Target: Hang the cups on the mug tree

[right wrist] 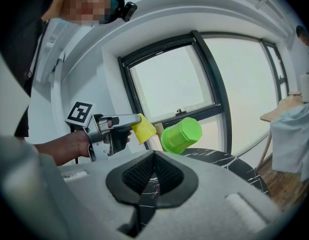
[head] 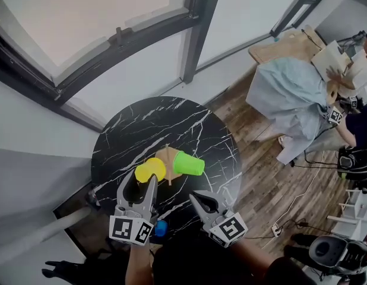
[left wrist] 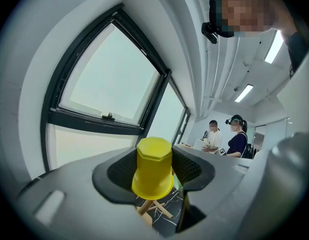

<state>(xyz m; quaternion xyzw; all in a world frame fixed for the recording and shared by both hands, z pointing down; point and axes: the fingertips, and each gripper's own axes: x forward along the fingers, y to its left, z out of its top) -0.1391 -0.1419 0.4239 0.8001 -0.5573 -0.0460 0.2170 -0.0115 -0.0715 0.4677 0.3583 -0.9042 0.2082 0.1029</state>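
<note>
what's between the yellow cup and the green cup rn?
The wooden mug tree: its top shows between the yellow cup and the green cup in the head view, and its post in the right gripper view.

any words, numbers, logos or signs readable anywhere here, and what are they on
No readable word, number or logo in any view.
The cubes on the left gripper and right gripper carry black-and-white square markers: patterns only, no letters or digits.
The yellow plastic cup and green plastic cup are plain, with no print.
The round black marble-look table shows white veins only.
</note>
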